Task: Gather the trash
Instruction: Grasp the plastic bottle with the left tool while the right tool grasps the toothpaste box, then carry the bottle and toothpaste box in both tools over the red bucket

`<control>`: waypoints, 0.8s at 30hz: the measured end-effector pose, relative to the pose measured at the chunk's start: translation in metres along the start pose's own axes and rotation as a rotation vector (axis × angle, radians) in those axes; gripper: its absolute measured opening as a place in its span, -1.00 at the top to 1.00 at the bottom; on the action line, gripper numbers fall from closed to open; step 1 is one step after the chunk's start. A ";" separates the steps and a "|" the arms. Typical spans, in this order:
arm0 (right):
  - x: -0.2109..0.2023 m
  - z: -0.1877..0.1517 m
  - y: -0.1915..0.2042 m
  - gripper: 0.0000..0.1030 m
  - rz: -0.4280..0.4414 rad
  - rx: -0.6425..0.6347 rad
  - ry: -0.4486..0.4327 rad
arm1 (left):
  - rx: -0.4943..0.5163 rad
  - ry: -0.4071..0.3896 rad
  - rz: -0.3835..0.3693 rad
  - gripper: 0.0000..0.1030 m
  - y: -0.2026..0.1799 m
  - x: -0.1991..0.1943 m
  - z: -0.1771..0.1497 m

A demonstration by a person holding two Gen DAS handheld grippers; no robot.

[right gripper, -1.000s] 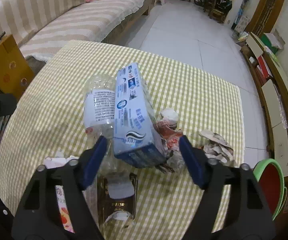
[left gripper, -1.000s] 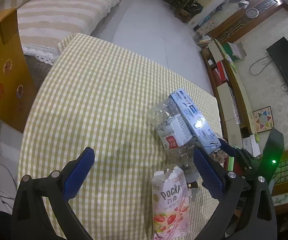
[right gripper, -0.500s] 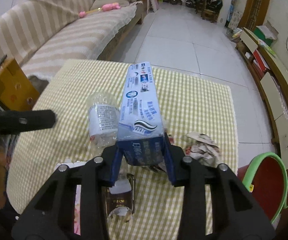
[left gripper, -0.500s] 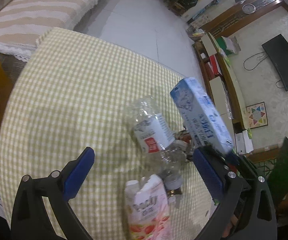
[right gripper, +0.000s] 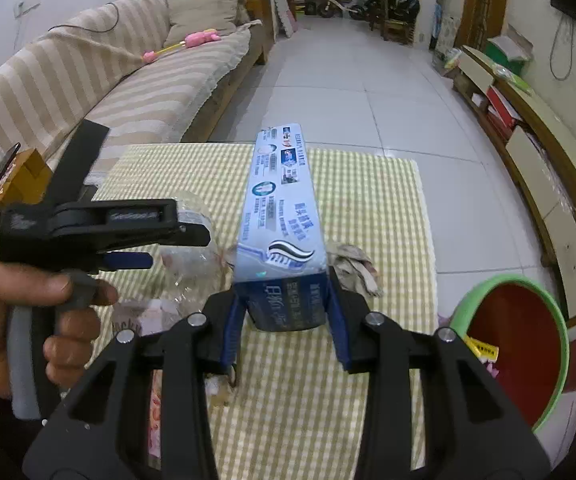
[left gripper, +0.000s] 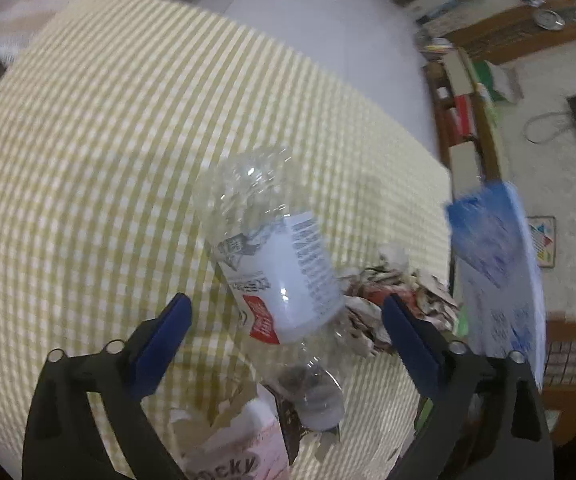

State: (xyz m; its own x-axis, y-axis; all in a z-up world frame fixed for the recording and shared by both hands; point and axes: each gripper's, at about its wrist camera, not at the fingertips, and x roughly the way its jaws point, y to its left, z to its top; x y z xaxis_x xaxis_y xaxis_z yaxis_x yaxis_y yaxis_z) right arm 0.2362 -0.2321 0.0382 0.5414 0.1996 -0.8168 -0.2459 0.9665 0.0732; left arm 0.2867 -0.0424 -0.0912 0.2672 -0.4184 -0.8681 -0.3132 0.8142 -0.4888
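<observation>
My right gripper (right gripper: 286, 308) is shut on a blue toothpaste box (right gripper: 282, 216) and holds it above the checked tablecloth (right gripper: 367, 208); the box also shows at the right of the left wrist view (left gripper: 495, 264). My left gripper (left gripper: 284, 324) is open, its jaws on either side of a crushed clear plastic bottle (left gripper: 276, 256) lying on the cloth. It shows from the side in the right wrist view (right gripper: 128, 260). A pink Pocky box (left gripper: 228, 456) lies just below the bottle. Crumpled paper (left gripper: 391, 288) lies to the bottle's right and shows in the right wrist view (right gripper: 351, 260).
A red bin with a green rim (right gripper: 515, 344) stands off the table's right edge. A striped sofa (right gripper: 128, 80) is beyond the table on the left. A low shelf unit (right gripper: 527, 152) runs along the right wall. A yellow cardboard box (right gripper: 20, 176) is at the left.
My right gripper shut on the toothpaste box and lifted it up and to the right, off the bottle. My left gripper moved in over the bottle.
</observation>
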 end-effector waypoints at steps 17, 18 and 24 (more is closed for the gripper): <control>-0.019 -0.004 -0.011 0.29 0.009 0.052 -0.043 | 0.012 -0.073 0.013 -0.10 -0.027 -0.013 0.010; -0.021 -0.005 -0.012 0.29 0.010 0.053 -0.047 | 0.025 -0.086 0.016 -0.10 -0.031 -0.019 0.009; -0.035 -0.006 -0.019 0.29 0.013 0.079 -0.083 | 0.147 -0.159 0.043 -0.10 -0.041 -0.060 0.001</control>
State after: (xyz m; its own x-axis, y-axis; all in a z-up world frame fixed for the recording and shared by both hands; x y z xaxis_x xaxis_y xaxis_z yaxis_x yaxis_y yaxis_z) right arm 0.2173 -0.2582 0.0617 0.6041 0.2219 -0.7654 -0.1907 0.9728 0.1315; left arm 0.2841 -0.0498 -0.0187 0.4003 -0.3225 -0.8577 -0.1947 0.8847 -0.4236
